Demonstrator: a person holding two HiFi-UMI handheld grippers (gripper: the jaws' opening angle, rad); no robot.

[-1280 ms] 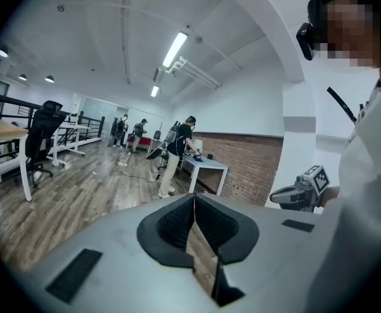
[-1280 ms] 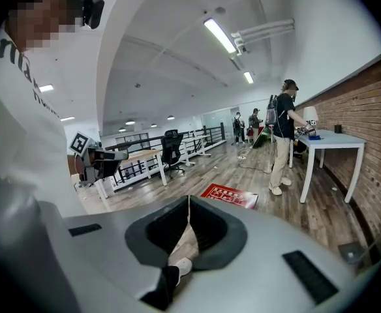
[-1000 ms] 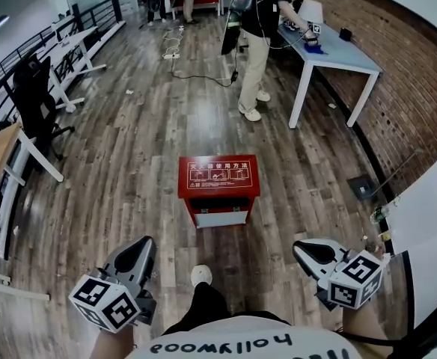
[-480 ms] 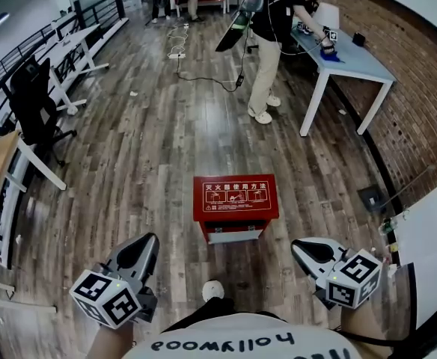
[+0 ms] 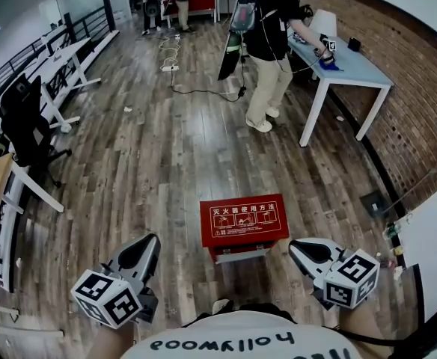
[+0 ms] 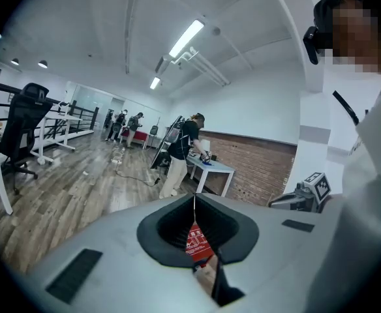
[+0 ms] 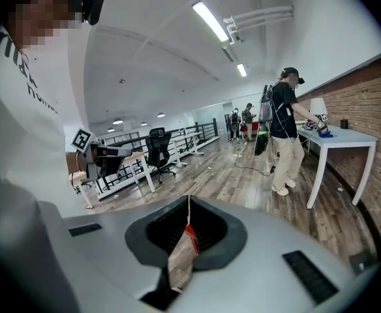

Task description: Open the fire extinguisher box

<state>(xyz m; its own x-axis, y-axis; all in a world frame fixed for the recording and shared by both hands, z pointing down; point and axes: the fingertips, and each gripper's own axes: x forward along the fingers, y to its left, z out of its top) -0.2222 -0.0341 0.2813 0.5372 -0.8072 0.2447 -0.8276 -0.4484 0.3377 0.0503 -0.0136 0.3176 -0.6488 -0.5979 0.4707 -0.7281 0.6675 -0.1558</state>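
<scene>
A red fire extinguisher box (image 5: 244,226) stands on the wooden floor just ahead of me, lid shut, with white printed instructions on top. My left gripper (image 5: 139,254) hangs low at the left, shut and empty, short of the box. My right gripper (image 5: 302,250) hangs at the right, close to the box's near right corner, also shut and empty. In the left gripper view, a sliver of the red box (image 6: 196,241) shows through the slit between the closed jaws. The right gripper view shows a corner of the box (image 7: 192,235) the same way.
A person (image 5: 267,47) stands at a white table (image 5: 346,69) by the brick wall at the back right. A black office chair (image 5: 24,122) and white desks (image 5: 57,58) line the left side. A cable (image 5: 196,90) lies on the floor further back.
The box has drawn nearer and lower in the head view as I stepped towards it. Both grippers keep their places at the bottom of the view, shut.
</scene>
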